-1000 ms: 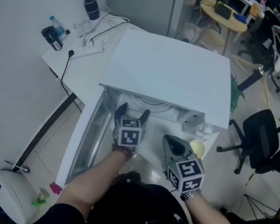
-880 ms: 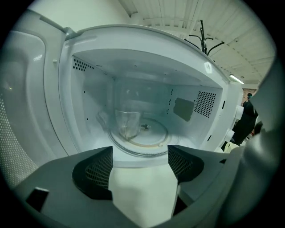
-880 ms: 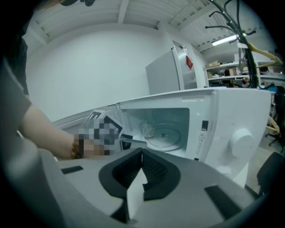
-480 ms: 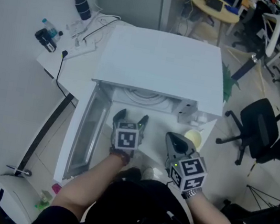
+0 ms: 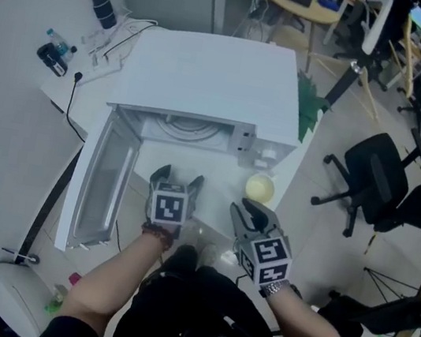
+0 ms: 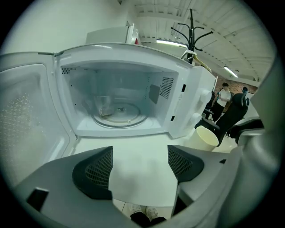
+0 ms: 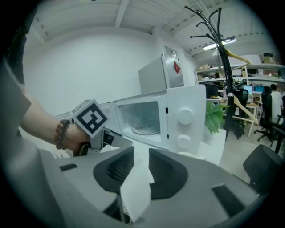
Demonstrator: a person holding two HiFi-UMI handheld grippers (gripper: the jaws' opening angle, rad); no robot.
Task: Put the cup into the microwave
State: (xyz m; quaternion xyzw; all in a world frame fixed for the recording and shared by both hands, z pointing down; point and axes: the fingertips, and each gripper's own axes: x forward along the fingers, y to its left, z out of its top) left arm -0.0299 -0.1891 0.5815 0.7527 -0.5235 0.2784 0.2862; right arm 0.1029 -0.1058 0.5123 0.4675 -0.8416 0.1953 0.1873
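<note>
A yellow cup (image 5: 260, 188) stands on the white bench (image 5: 216, 205) outside the open microwave (image 5: 209, 83), at one o'clock from the right gripper (image 5: 245, 208), whose jaws have just been opening, narrowly apart and empty. The left gripper (image 5: 179, 176), at nine o'clock, holds its jaws spread wide, empty.

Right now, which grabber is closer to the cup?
The right gripper, close to the cup; its jaws have just been opening, with nothing between them. The left gripper is farther away, in front of the open microwave.
</note>
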